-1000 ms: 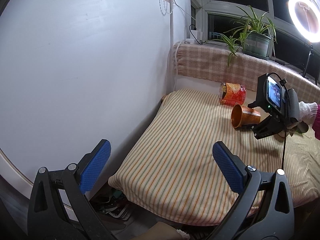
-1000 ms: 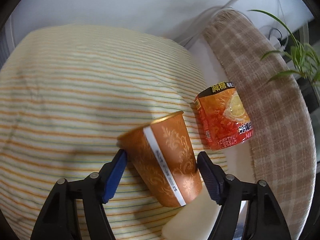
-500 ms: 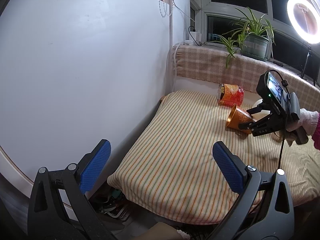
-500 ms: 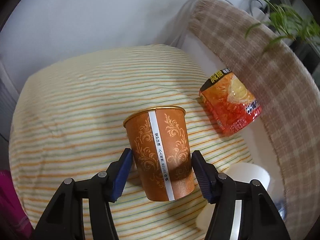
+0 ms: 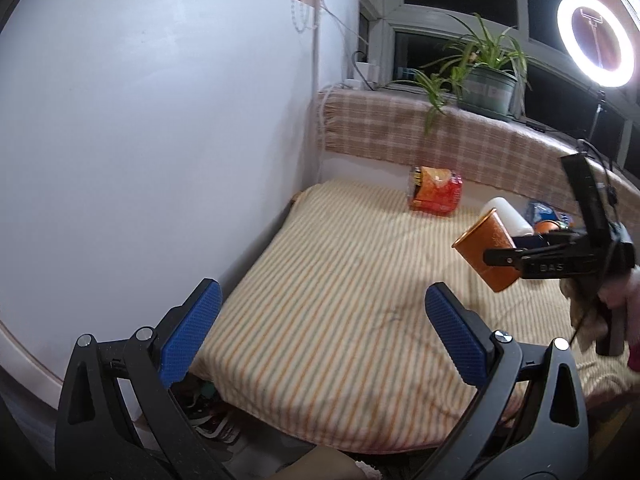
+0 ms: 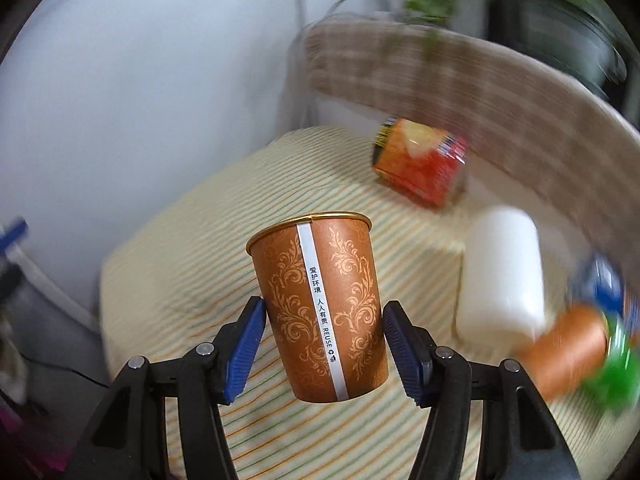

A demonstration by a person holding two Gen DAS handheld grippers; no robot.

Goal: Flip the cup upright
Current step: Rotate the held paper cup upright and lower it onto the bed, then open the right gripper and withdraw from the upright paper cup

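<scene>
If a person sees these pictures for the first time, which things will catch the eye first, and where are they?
First comes the brown paper cup with gold leaf ornaments, gripped between the blue pads of the right claw and held above the striped yellow mattress, rim upward. Next is the bright white ring light glowing at the dark window, top right in the left wrist view. The left claw is open, holding nothing.

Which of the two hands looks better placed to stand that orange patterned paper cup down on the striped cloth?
The right. The right gripper already clamps the orange patterned paper cup, rim up, above the striped cloth. The left gripper hangs open and empty, well away from the cup.
</scene>
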